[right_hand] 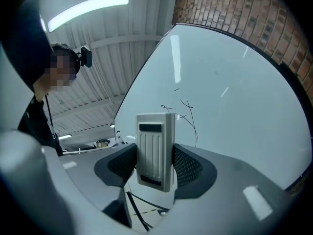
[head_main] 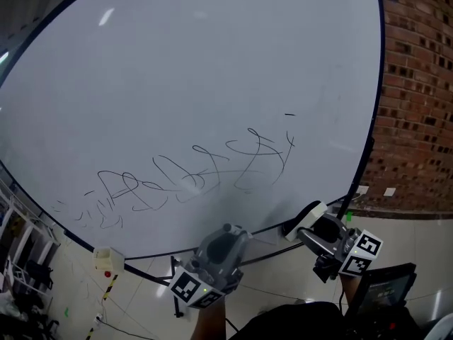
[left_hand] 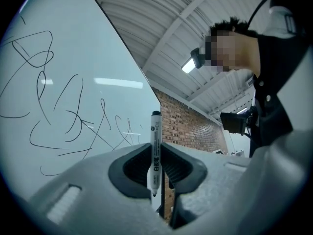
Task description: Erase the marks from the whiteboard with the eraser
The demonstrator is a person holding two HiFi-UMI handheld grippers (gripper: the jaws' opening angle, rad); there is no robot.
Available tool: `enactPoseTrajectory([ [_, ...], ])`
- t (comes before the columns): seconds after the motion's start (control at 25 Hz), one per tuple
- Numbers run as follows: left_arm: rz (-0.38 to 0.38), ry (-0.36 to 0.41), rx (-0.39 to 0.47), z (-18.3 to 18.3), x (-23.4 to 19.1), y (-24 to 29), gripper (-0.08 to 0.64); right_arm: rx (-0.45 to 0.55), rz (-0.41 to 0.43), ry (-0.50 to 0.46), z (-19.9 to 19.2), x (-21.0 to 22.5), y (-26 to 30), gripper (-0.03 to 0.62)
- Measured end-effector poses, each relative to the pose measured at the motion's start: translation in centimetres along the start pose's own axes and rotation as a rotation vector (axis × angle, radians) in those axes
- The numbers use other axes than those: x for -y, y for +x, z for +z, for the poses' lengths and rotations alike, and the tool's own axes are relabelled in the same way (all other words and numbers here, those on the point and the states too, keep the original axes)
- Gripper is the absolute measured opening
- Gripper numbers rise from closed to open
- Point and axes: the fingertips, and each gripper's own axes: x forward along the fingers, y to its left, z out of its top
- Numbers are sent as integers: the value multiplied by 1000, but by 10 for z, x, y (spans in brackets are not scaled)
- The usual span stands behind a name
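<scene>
A large whiteboard (head_main: 191, 69) fills the head view, with black scribbled marks (head_main: 198, 176) across its lower middle. My right gripper (head_main: 311, 225) is shut on a white ribbed eraser (right_hand: 155, 150), held just below the board's lower right edge, off the surface. The eraser (head_main: 306, 218) shows there as a white block with a dark underside. My left gripper (head_main: 225, 238) sits below the board's bottom edge, shut on a white marker pen (left_hand: 155, 153) with a black cap. The marks (left_hand: 54, 102) also show in the left gripper view, and faintly as marks (right_hand: 183, 111) in the right gripper view.
A brick wall (head_main: 417, 91) stands right of the board. A dark screen on a stand (head_main: 382, 289) is at lower right. A white box with a red button (head_main: 108, 259) hangs by the board's lower left rim. Shelving (head_main: 21, 261) is at far left.
</scene>
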Motion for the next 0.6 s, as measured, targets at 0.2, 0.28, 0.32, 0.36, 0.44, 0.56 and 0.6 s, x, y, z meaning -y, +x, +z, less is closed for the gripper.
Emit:
enactPoseTrajectory([
  [0.2, 8, 14, 24, 6, 13, 11, 58, 11, 56, 12, 10, -8, -6, 236],
  [0.28, 12, 11, 33, 7, 18, 14, 58, 11, 75, 24, 11, -13, -9, 236],
  [0.32, 15, 10, 33, 7, 20, 15, 58, 9, 81, 27, 12, -14, -10, 236],
  [0.36, 17, 11, 32, 6, 21, 15, 58, 8, 85, 28, 12, -15, -11, 236],
  [0.44, 18, 16, 27, 4, 22, 15, 58, 9, 90, 32, 12, -16, -13, 236],
  [0.56, 20, 24, 20, 1, 23, 13, 57, 14, 90, 29, 11, -16, -14, 236],
  [0.6, 23, 26, 20, 1, 23, 12, 58, 20, 89, 22, 12, -15, -14, 236],
])
